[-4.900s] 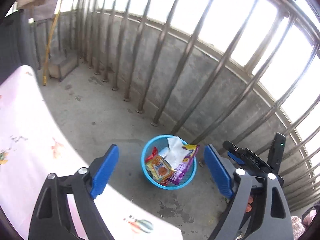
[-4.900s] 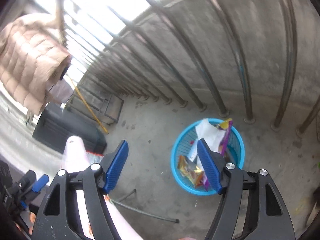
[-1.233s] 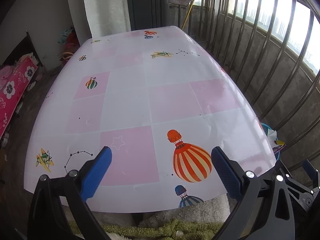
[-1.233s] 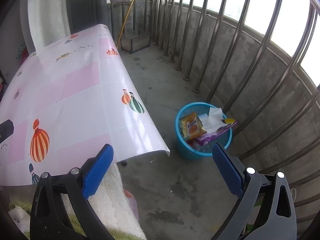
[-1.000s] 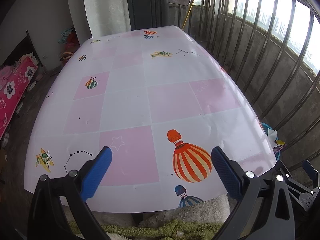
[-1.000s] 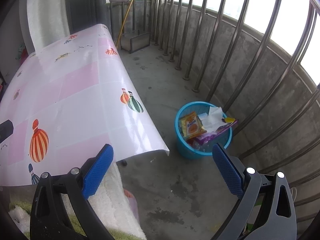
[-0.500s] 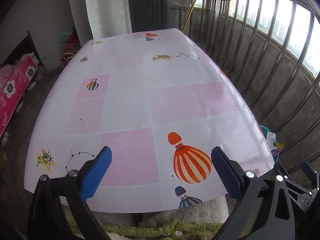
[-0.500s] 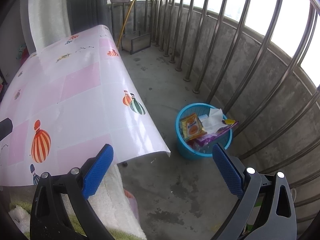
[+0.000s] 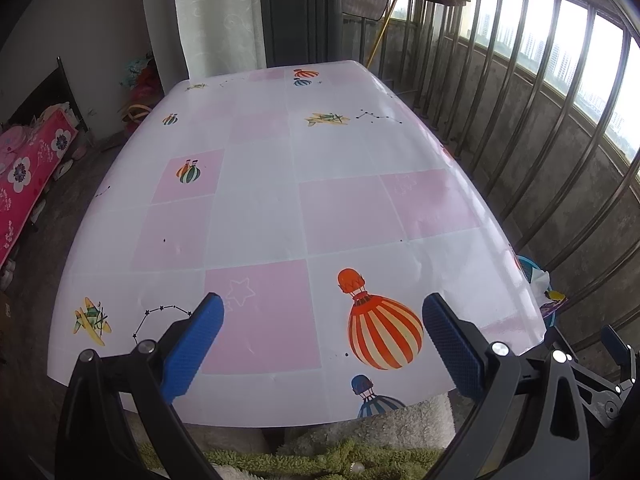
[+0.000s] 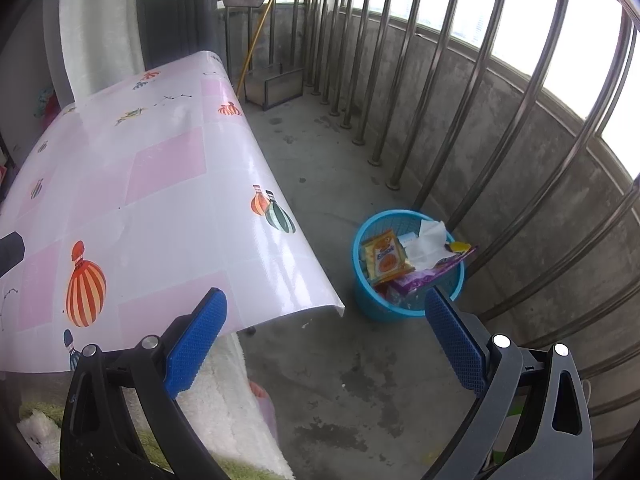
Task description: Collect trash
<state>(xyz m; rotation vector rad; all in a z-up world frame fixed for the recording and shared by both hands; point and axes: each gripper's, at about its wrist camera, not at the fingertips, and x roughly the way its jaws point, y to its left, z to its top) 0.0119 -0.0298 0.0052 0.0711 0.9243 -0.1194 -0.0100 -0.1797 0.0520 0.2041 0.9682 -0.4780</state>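
Observation:
A blue plastic basket (image 10: 404, 308) stands on the concrete floor by the railing, right of the table. It holds an orange snack packet (image 10: 385, 256), a white tissue (image 10: 430, 242) and a purple wrapper (image 10: 424, 278). In the left wrist view only the basket's edge (image 9: 528, 263) shows past the table's right side. My left gripper (image 9: 320, 344) is open above the near edge of the table (image 9: 260, 208), nothing between its blue pads. My right gripper (image 10: 326, 330) is open too, held over the floor with the basket just beyond its right finger (image 10: 454, 330).
The table carries a glossy pink-and-white cloth with balloon prints (image 9: 382, 330). Steel railing bars (image 10: 440, 80) on a low concrete wall run along the right. A fluffy white and green fabric (image 10: 224, 396) lies below the table's near edge. A metal frame (image 10: 274, 88) sits far along the floor.
Since 4.9 s ago both grippers have drawn back from above the basket to the table's near end. Over the last second the views only drift slightly; both stay open.

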